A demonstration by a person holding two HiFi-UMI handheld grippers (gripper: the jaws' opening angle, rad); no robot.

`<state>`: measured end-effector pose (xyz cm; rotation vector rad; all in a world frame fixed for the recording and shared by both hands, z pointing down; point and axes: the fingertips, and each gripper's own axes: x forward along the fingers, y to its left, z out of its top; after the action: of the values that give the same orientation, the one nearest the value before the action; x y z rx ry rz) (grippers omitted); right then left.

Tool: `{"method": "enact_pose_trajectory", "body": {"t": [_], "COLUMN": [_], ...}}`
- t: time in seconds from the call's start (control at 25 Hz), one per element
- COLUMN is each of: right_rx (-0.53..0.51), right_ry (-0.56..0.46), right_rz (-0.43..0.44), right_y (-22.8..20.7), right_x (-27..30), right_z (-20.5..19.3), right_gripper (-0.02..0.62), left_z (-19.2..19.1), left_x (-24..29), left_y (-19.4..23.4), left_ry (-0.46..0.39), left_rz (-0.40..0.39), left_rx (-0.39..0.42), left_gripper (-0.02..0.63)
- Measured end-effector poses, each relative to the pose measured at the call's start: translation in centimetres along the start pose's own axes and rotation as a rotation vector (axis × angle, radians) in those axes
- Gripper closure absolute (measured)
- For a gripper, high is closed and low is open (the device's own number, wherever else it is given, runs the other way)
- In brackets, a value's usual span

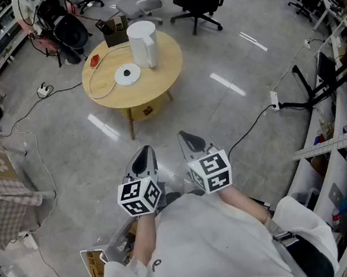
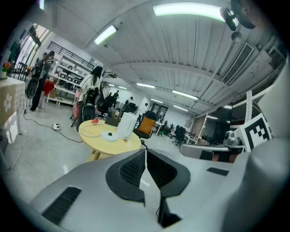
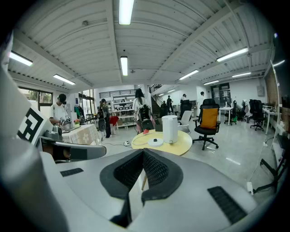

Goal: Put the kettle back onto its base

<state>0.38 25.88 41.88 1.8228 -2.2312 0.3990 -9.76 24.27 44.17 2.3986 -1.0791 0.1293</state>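
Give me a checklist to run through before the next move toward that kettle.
1. Kettle upright on the table, beside its base, not on it: ok.
2. Base top bare: ok.
3. Right tool open for a grasp: not ok, shut and empty.
4. Left tool free: ok, shut and empty.
5. Table within reach: not ok, it stands well off across the floor.
6. Which side the kettle's handle faces: cannot tell.
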Motion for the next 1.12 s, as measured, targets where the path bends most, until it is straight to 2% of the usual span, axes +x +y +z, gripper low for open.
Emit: {"method": "enact_pose_trajectory", "body": {"t": [0.36, 0.6, 0.84, 0.92, 1.12], "right_rx": [0.011, 0.062, 0.035, 0.028, 0.031], "right_ry": [0.017, 0.032, 0.051, 0.062, 0.067], "right_rz": [0.005, 0.032, 0.075, 0.097, 0.123], "right_y": [0.0, -0.5, -0.6, -0.5, -0.7], "right_x": [-0.2, -0.2, -0.3, -0.3, -0.4], "right_z": [-1.0, -2.0, -2.4, -2.8, -3.4], "right_gripper": [0.571, 0.569, 0.569, 0.569, 0.569], "left_z": [-0.4, -0.4, -1.6, -2.1, -2.6], "left_x": [0.4, 1.0, 1.7, 2.0, 2.5], "left_y": [-1.1, -1.9, -4.7, -5.2, -5.2], "left_ry": [0.017, 0.021, 0.038, 0.041, 0.032], "left_rz": [-0.019, -0.033, -0.098, -0.097, -0.082], "left_rx": [0.034, 0.045, 0.076, 0.084, 0.033], "left_gripper": [0.571, 0.571, 0.571, 0.571, 0.571]}}
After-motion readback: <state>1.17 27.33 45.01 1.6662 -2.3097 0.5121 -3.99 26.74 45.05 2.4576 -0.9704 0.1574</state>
